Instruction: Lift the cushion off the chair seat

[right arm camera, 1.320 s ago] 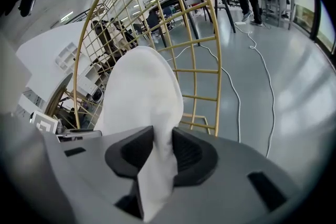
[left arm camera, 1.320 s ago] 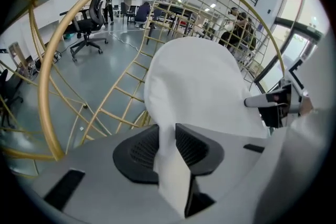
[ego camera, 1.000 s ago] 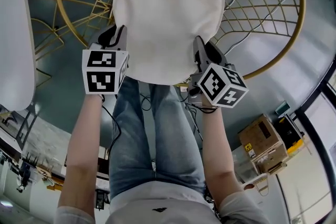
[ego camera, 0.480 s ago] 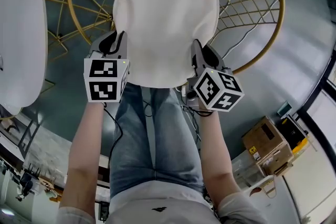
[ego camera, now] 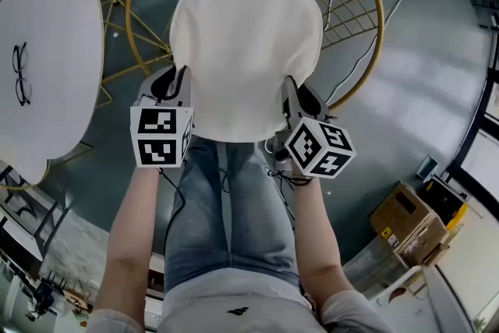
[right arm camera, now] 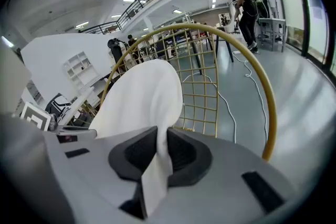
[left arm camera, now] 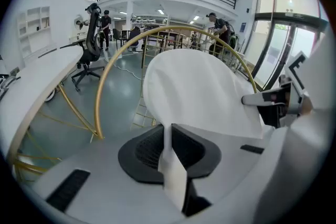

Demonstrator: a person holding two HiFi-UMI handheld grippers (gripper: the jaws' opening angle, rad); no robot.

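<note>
A white round cushion point(ego camera: 245, 47) hangs in the air above the gold wire chair point(ego camera: 361, 8), held at its near edge from both sides. My left gripper point(ego camera: 178, 87) is shut on the cushion's left edge, and a fold of white fabric point(left arm camera: 170, 165) is pinched between its black pads. My right gripper point(ego camera: 289, 95) is shut on the right edge, with the fabric point(right arm camera: 157, 165) squeezed between its pads too. In the left gripper view the cushion point(left arm camera: 202, 89) stands up before the chair's gold rim point(left arm camera: 110, 71). The right gripper view shows the cushion point(right arm camera: 142, 94) clear of the wire seat point(right arm camera: 202, 86).
A white round table point(ego camera: 54, 35) stands at the left with a pair of glasses point(ego camera: 21, 74) on it. A cardboard box point(ego camera: 405, 216) sits on the floor at the lower right. A white cable point(ego camera: 390, 0) trails past the chair. People stand far back in the hall point(right arm camera: 241, 5).
Both grippers have risen with the cushion still pinched. The chair below now looks smaller and farther from the cushion, and the table with the glasses has come into view.
</note>
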